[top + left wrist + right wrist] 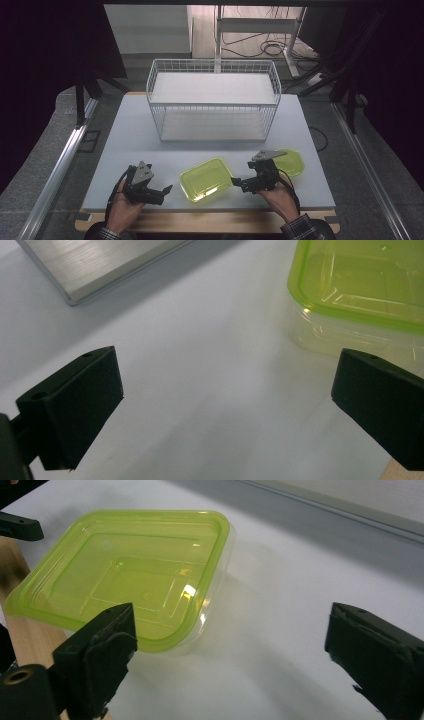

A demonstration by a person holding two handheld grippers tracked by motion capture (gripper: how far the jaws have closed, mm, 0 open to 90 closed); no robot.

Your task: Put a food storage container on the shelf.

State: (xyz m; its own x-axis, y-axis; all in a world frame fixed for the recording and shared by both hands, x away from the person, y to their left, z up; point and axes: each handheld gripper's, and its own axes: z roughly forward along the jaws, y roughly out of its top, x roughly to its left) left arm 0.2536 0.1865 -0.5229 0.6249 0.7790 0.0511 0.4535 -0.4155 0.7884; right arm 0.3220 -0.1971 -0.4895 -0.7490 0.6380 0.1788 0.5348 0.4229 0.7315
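Note:
A clear container with a yellow-green lid point(206, 179) lies on the white table top near the front edge, between my two grippers. My left gripper point(162, 194) is just left of it, pointing right, open with nothing between its jaws point(225, 405); the container point(360, 285) sits ahead and to the right of them. My right gripper point(239, 184) is at the container's right end, pointing left. It is open point(230, 650), with the container point(125, 575) just ahead of its left jaw and not gripped. A second yellow-green container point(291, 161) lies behind the right gripper.
A white wire basket point(212, 100) stands at the back middle of the table top point(125, 140). A metal rail point(60, 165) runs along the left side. The wooden front edge point(210, 222) lies just below the hands.

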